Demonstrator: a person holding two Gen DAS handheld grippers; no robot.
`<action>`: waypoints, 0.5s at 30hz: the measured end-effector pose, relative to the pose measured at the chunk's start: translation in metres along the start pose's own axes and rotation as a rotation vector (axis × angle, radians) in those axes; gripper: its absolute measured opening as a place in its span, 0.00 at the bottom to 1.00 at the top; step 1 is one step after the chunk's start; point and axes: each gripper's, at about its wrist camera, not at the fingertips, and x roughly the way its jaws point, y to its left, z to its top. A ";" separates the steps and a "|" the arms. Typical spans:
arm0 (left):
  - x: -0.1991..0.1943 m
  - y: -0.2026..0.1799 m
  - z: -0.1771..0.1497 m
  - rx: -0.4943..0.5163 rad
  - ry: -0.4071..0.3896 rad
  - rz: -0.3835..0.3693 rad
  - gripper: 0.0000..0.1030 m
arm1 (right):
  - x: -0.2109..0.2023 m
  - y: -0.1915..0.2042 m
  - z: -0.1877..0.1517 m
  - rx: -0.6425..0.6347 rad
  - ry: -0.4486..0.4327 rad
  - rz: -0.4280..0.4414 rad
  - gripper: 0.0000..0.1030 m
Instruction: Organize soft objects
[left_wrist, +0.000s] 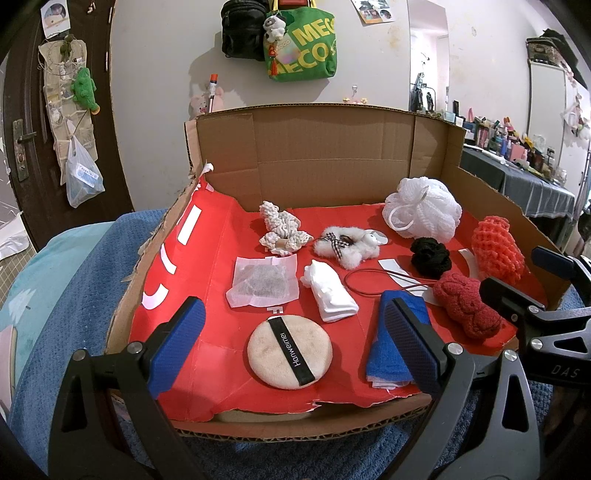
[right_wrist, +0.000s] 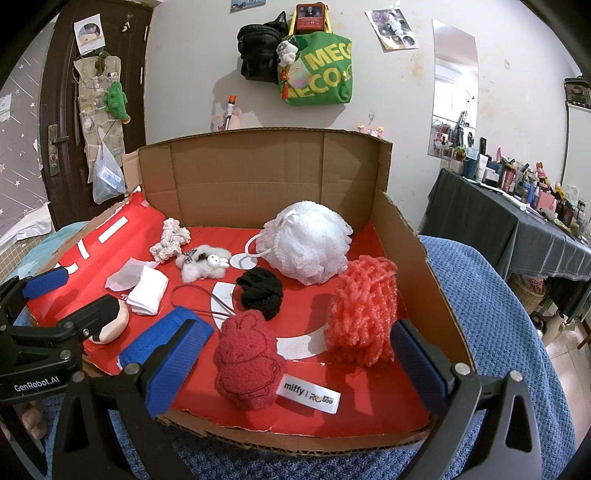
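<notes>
A cluttered bedroom lay behind the red-lined cardboard tray (left_wrist: 207, 229). I judged nothing sorted yet: the round beige powder puff (left_wrist: 290, 354), dark red plush bunny (right_wrist: 249, 363) and white mesh bath pouf (right_wrist: 308, 245) lay scattered. My left gripper (left_wrist: 295, 343) and right gripper (right_wrist: 291, 363) hovered released, empty.
</notes>
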 end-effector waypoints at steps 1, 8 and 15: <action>0.000 0.000 0.000 0.000 0.000 0.000 0.96 | 0.000 0.000 0.000 0.000 0.000 0.000 1.00; 0.000 0.000 0.000 0.000 0.000 -0.001 0.96 | 0.000 0.000 0.000 0.000 0.000 0.000 1.00; 0.000 0.000 0.000 0.000 0.000 -0.001 0.96 | 0.001 -0.001 0.000 -0.001 -0.001 0.000 1.00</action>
